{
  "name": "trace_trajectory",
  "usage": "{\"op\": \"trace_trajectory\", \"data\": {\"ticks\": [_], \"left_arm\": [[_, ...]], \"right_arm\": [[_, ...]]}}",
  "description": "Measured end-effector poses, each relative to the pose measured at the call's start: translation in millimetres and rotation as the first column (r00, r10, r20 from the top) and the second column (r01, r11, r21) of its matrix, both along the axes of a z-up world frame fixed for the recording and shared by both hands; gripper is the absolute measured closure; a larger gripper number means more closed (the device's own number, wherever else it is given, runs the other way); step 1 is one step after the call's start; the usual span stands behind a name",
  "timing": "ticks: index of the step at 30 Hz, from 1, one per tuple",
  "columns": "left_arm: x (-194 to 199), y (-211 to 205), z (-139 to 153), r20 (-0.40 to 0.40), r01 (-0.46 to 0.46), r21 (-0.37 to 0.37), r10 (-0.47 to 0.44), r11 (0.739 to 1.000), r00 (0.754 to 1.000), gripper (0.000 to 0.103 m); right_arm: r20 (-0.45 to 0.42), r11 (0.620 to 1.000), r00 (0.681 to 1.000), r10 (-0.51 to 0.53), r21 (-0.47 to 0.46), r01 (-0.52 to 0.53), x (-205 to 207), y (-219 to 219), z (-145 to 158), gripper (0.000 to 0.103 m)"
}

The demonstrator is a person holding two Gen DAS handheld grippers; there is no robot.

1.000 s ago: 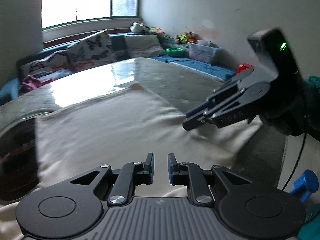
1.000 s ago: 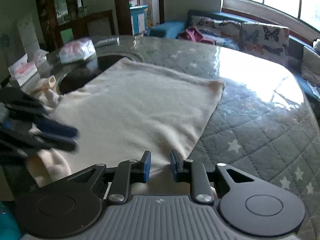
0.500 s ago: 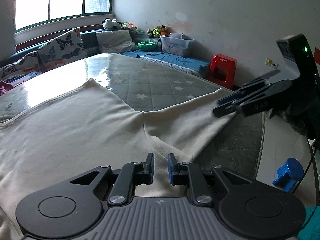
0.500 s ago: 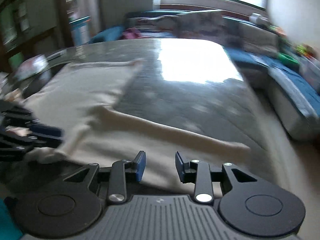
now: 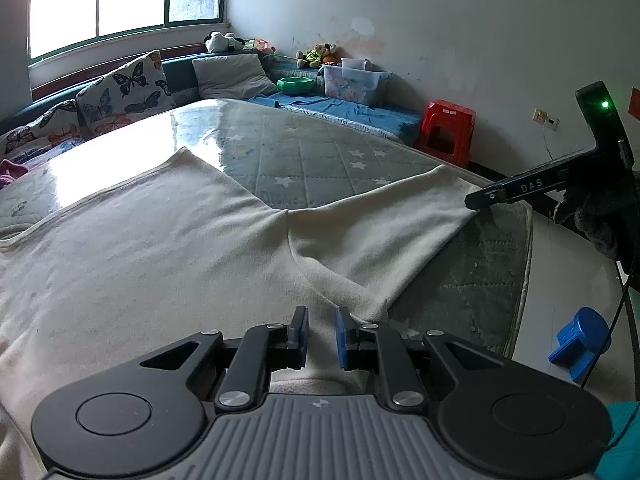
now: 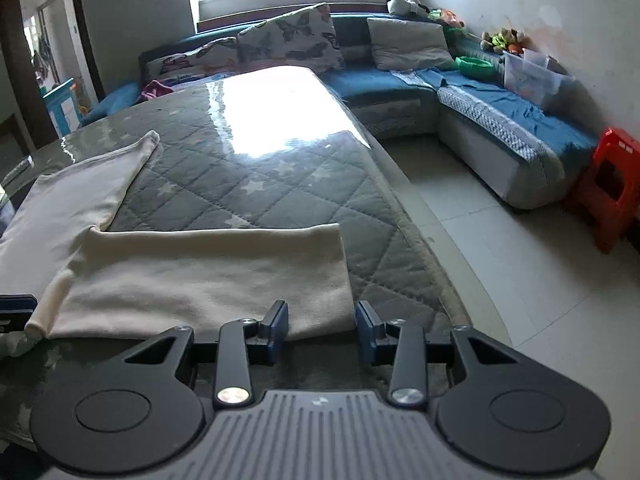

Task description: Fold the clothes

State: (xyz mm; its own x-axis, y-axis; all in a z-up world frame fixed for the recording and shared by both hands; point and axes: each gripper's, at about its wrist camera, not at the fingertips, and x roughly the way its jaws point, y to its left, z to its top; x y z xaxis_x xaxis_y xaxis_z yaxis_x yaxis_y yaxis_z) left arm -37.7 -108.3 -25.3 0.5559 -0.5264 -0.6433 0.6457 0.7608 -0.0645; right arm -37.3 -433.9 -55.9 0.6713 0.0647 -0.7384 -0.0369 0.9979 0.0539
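Note:
A cream long-sleeved garment (image 5: 160,240) lies spread on the grey quilted table (image 5: 320,160). One sleeve (image 6: 200,272) stretches flat to the right, toward the table's edge. My left gripper (image 5: 322,334) sits low on the garment's near side where that sleeve begins, jaws nearly together with cloth in the narrow gap. Its tip shows at the left edge of the right wrist view (image 6: 16,308), beside the sleeve's rolled end. My right gripper (image 6: 321,330) stands open at the cuff, the cuff edge between its pads but not pressed. In the left wrist view, the right gripper (image 5: 474,201) touches the sleeve's end.
The table's rounded edge drops to a tiled floor (image 6: 500,260) on the right. A red stool (image 6: 612,184) and a small blue stool (image 5: 580,342) stand there. A blue sofa with butterfly cushions (image 6: 288,36) runs behind the table. A gloved hand (image 5: 600,208) carries the right gripper.
The right gripper swung from over the garment's body out to the right, and the sleeve now lies stretched toward the table edge. Its jaws widened. The left gripper barely shifted.

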Motion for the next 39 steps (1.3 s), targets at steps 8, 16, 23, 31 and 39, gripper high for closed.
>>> {"op": "trace_trajectory", "data": {"ticks": [8, 16, 23, 31, 39], "left_arm": [[-3, -2, -2, 0.008, 0.012, 0.014, -0.013, 1.000, 1.000, 0.087], [-5, -2, -2, 0.017, 0.026, 0.022, -0.027, 0.999, 1.000, 0.087], [-3, -5, 4, 0.024, 0.032, 0.031, -0.032, 0.999, 0.999, 0.086], [0, -16, 4, 0.024, 0.039, 0.018, -0.039, 0.999, 0.999, 0.086], [0, -15, 2, 0.016, 0.043, 0.019, -0.043, 0.999, 0.999, 0.086]], "right_arm": [[0.069, 0.986, 0.996, 0.055, -0.159, -0.044, 15, 16, 16, 0.093], [0.069, 0.981, 0.997, 0.043, -0.192, -0.029, 39, 10, 6, 0.092], [0.094, 0.986, 0.996, -0.013, -0.166, 0.028, 34, -1, 6, 0.079], [0.138, 0.993, 0.988, 0.075, -0.097, -0.061, 36, 19, 19, 0.079], [0.119, 0.992, 0.986, 0.114, -0.061, -0.107, 70, 34, 1, 0.078]]}}
